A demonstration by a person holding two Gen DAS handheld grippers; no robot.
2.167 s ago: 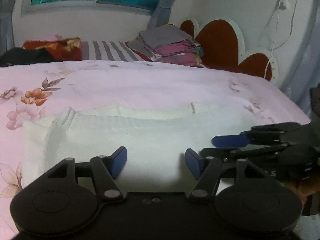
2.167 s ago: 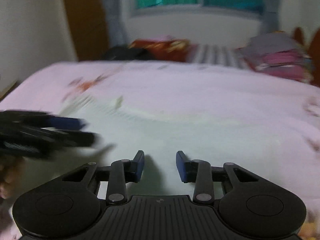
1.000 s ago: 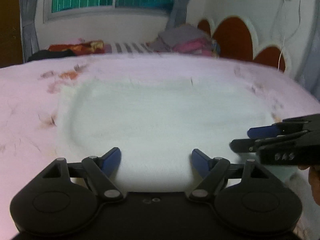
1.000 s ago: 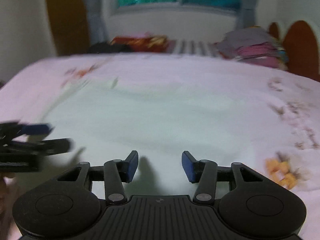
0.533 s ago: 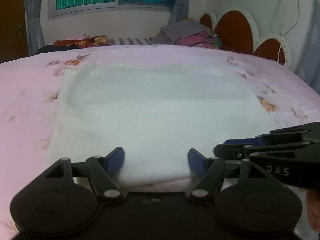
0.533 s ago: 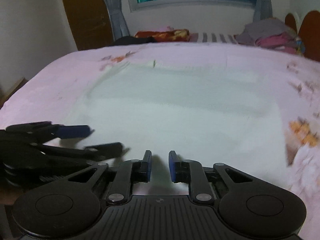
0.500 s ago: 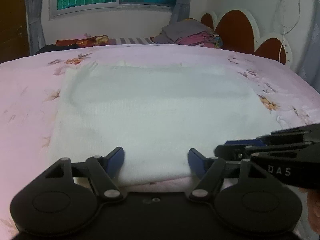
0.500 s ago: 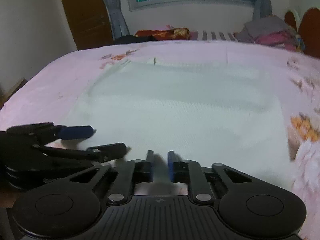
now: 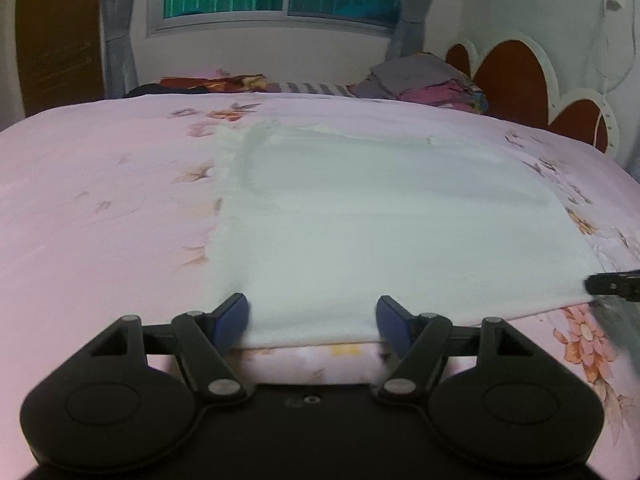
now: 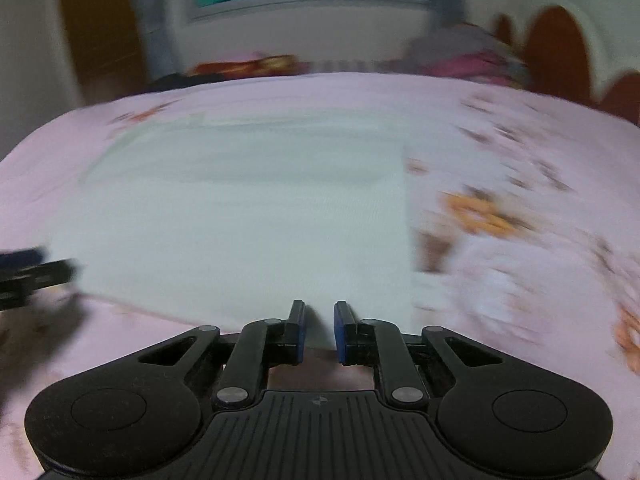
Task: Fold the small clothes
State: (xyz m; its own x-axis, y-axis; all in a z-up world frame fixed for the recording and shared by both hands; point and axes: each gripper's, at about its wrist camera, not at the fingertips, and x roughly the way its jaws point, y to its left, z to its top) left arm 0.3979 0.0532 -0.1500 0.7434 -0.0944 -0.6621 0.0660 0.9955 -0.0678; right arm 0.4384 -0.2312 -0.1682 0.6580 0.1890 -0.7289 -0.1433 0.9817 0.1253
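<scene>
Now the left gripper hangs with its blue-padded jaws well apart, straddling the near hem of the white knitted garment, which lies flat on the pink floral bedsheet; nothing is pinched there. Further right, the right gripper has just drawn its jaws nearly together at the hem near the garment's right corner, though blur hides whether cloth is caught. Both have slid apart along the hem, likely preparing a fold.
</scene>
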